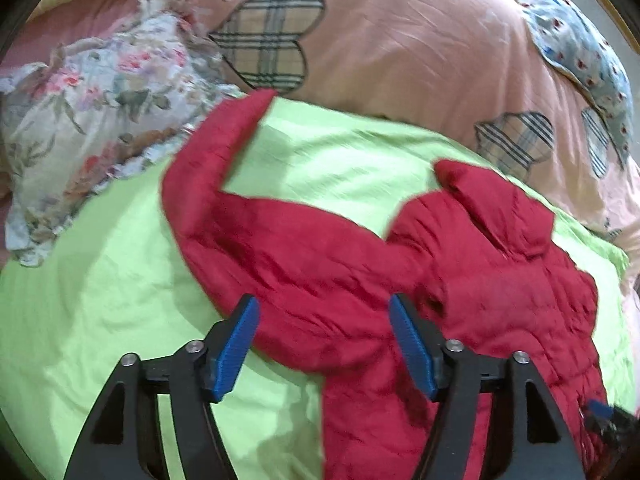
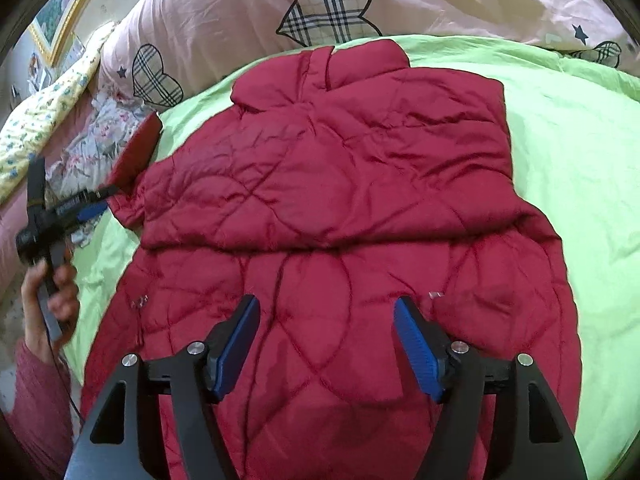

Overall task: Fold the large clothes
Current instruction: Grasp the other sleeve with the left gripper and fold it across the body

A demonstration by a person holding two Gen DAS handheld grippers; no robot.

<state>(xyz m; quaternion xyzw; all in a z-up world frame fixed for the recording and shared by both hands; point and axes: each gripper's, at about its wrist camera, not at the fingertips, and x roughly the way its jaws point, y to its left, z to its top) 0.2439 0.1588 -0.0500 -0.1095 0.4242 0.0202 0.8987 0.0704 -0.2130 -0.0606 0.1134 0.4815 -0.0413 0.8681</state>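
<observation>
Red jacket (image 2: 328, 208) lies flat on green sheet (image 2: 580, 168), collar at far end from right tool (image 2: 326, 344). Right tool spread wide over the hem, gripping nothing. Left tool (image 1: 324, 344) also wide open, empty, over the sleeve (image 1: 224, 168), which runs ahead-left toward floral pillow (image 1: 92, 112).
</observation>
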